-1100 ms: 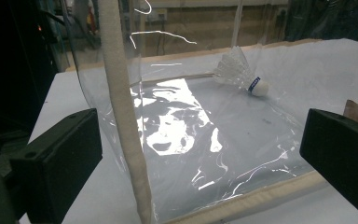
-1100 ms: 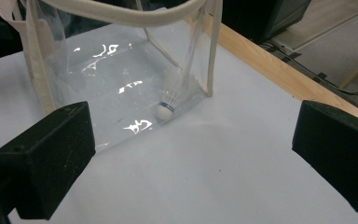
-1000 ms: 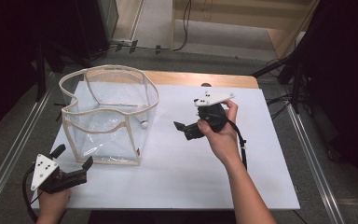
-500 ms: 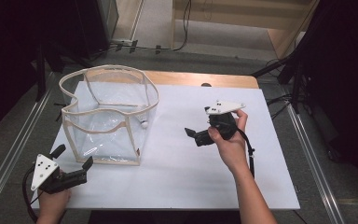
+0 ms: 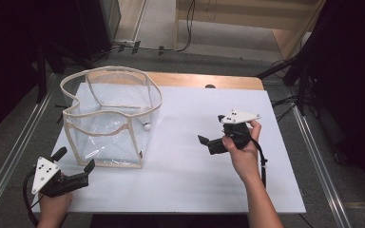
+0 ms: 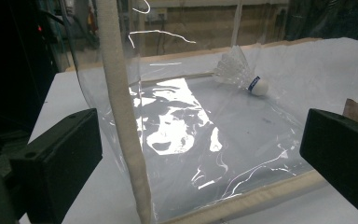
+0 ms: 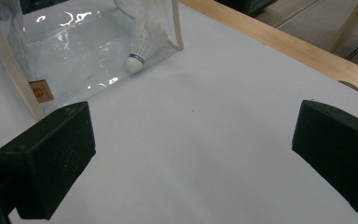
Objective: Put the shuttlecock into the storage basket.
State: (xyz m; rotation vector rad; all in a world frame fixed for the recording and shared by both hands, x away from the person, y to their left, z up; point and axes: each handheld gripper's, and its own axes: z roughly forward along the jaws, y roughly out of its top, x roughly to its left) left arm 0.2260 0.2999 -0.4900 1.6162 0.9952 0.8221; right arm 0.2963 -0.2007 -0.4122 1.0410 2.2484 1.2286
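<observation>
A clear plastic bag [image 5: 104, 147] with cream trim stands open on the left half of the white table [image 5: 195, 180]. Inside it, against the right wall, lies a white shuttlecock [image 5: 146, 126], also seen through the plastic in the left gripper view [image 6: 240, 72] and the right gripper view [image 7: 144, 44]. My left gripper [image 5: 76, 159] is open at the table's near left corner, its jaws pointing at the bag's near corner trim [image 6: 121, 116] from close by. My right gripper [image 5: 211, 129] is open over bare table to the bag's right, well apart from it, with nothing between its jaws [image 7: 191, 140].
A wooden strip [image 5: 204, 80] runs along the table's far edge. Metal rails [image 5: 313, 142] flank the table on both sides. Cables [image 5: 185, 38] lie on the floor beyond. A small brown label [image 7: 40, 91] sits on the bag's lower wall.
My right gripper has drawn back to the right and toward the near edge, away from the bag. The left gripper and the bag have stayed put.
</observation>
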